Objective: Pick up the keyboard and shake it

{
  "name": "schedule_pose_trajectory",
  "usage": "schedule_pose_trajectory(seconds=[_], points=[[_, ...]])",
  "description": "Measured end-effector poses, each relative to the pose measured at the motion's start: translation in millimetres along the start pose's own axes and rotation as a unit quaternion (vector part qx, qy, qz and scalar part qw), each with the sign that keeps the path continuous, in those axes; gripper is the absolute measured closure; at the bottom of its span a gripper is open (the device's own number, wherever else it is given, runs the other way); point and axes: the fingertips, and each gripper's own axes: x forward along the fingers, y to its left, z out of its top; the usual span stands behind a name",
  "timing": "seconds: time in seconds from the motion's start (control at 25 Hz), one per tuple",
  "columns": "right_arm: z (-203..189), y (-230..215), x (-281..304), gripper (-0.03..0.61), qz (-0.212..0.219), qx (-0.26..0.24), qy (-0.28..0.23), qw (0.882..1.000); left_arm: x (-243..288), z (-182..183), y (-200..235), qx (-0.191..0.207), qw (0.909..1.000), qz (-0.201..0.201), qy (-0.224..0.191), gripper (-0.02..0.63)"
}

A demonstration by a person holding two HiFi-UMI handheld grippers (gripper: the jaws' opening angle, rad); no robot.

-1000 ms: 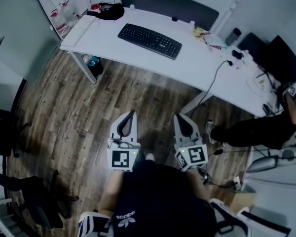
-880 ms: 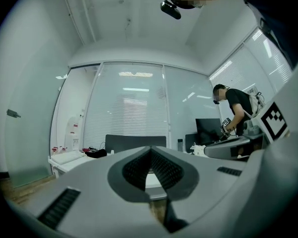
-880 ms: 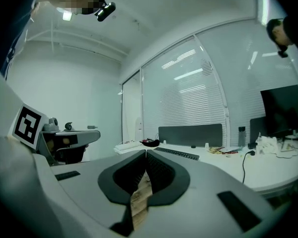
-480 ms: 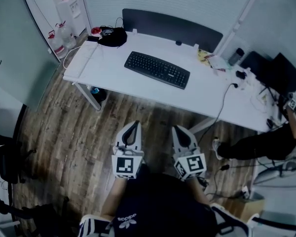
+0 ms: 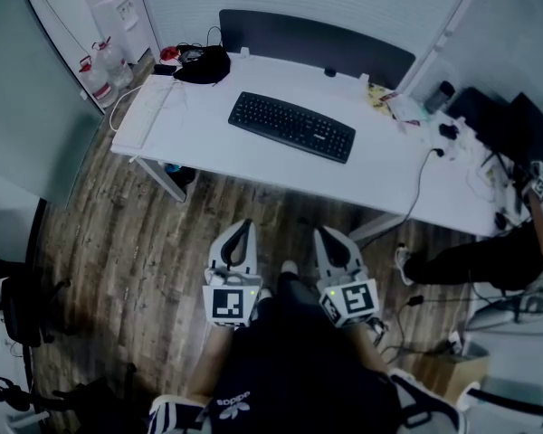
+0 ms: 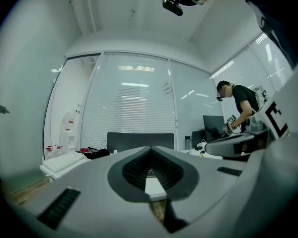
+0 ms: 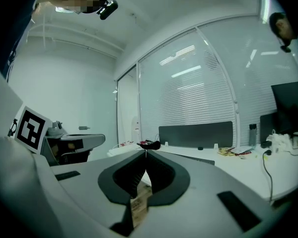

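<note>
White desk (image 5: 208,147), far across wood floor (image 5: 136,242): keyboard (image 5: 292,127) flat at centre. Left gripper (image 5: 242,228), right gripper (image 5: 323,235): near, over floor, jaws closed, empty. Risk: closed jaws would shove keyboard; one-ended grip may let it tip

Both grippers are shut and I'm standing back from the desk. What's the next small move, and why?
Probably step forward to bring both grippers within reach. The black rectangular keyboard lies flat and untouched on the white desk, while the left gripper and right gripper are shut and empty over the wood-plank floor, short of the desk's edge.
</note>
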Motion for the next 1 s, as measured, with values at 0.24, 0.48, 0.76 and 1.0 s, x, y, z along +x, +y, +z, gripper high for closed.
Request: schedule_pose_trajectory(seconds=[0.24, 0.48, 0.76, 1.0], points=[[3, -24, 34, 0.574, 0.001, 0.006, -0.008, 1.000, 36, -1, 10, -0.001, 1.0000, -0.002, 0.004, 0.611], [4, -76, 85, 0.574, -0.007, 0.014, 0.000, 1.000, 103, 3, 28, -0.006, 1.0000, 0.006, 0.001, 0.611], [25, -145, 149, 0.574, -0.011, 0.010, -0.015, 1.000, 190, 10, 37, 0.004, 1.0000, 0.003, -0.006, 0.611], [22, -183, 172, 0.574, -0.028, 0.028, -0.007, 0.999, 231, 10, 40, 0.000, 1.0000, 0.002, 0.001, 0.611]])
